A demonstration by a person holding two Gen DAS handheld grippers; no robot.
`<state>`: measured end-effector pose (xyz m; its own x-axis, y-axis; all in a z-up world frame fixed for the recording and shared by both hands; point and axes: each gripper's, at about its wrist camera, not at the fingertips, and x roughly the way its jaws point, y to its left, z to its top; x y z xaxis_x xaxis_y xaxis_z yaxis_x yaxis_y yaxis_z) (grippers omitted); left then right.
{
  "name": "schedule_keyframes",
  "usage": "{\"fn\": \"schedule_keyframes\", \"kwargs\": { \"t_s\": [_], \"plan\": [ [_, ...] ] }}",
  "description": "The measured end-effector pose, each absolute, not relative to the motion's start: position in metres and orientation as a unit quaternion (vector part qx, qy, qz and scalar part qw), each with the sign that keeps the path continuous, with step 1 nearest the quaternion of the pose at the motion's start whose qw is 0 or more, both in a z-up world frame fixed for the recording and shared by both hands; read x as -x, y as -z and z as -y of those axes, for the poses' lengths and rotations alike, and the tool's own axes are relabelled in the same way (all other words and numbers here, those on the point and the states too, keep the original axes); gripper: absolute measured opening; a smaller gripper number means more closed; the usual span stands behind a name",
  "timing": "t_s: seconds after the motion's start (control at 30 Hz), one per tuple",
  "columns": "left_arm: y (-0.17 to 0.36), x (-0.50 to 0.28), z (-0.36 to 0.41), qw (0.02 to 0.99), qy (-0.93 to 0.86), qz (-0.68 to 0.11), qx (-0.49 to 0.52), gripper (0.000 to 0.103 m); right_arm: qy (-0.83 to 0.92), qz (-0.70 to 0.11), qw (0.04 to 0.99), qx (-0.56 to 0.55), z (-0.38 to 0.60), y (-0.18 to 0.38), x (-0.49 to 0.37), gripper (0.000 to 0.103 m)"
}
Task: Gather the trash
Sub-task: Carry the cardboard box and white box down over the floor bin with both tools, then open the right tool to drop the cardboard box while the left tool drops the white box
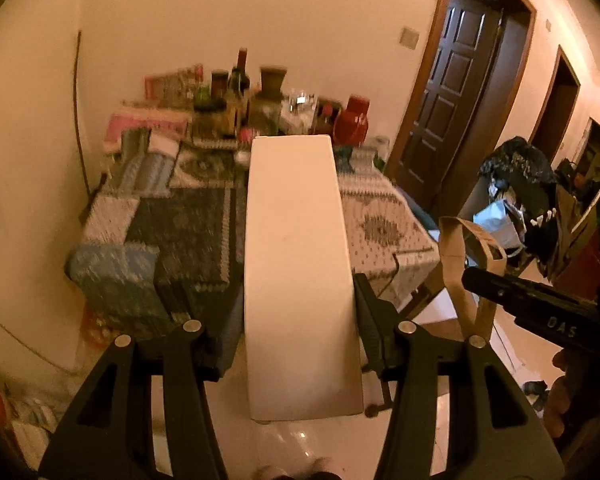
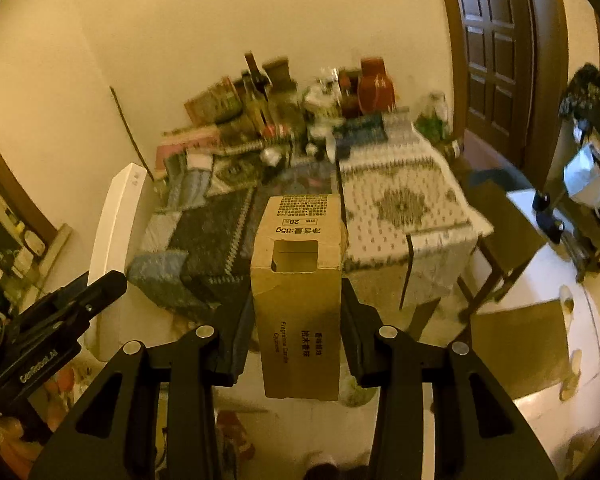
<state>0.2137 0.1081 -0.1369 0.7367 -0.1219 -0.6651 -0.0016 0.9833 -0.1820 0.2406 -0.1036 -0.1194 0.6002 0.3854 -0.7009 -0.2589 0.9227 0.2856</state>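
Two pieces of trash picked up, neither yet binned. Far left of the right wrist view: left gripper [image 2: 112, 280] clamped on a tall white box [image 2: 116, 216], seen edge-on, smooth and matte. Same white carton filling the middle of the left wrist view, a long plain slab with rounded edges, pinched between both black fingers [image 1: 370, 312]. Centre of the right wrist view: right gripper [image 2: 298, 320] closed narrow on a brown cardboard candle box [image 2: 296, 300], rectangular, slightly scuffed, with a cut-out window near its top and printed black text. Behind both, a table [image 2: 404, 208] draped in patterned woven cloths, dark on the left, pale with diamond motifs on the right, its far end crowded with bottles, jars and a red container, blurred. Further right, a dark panelled wooden door [image 1: 448, 92]. Far right, a black-lined trash bin [image 1: 512, 184] stuffed with crumpled bags and paper, well apart from both boxes. Remaining, by the look of it: carrying both cartons over and dropping them in.
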Motion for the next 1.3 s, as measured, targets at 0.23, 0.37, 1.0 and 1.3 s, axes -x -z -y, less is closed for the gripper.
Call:
{"fn": "schedule_keyframes", "kwargs": {
  "t_s": [0.23, 0.37, 1.0, 1.3],
  "plan": [
    [0.228, -0.234, -0.086, 0.896, 0.033, -0.43, 0.102, 0.051, -0.178, -0.477, 0.858, -0.063, 0.111, 0.205, -0.26, 0.036],
    [0.301, -0.238, -0.075, 0.872, 0.03, -0.478, 0.103, 0.051, -0.179, -0.531, 0.826, -0.062, 0.111, 0.277, -0.269, 0.036],
    [0.615, -0.27, -0.083, 0.777, 0.03, -0.618, 0.117, 0.051, -0.163, -0.641, 0.75, -0.026, 0.098, 0.574, -0.297, 0.037],
    [0.697, -0.286, -0.086, 0.767, 0.028, -0.63, 0.121, 0.051, -0.199, -0.644, 0.737, -0.046, 0.085, 0.662, -0.315, 0.038]
  ]
}}
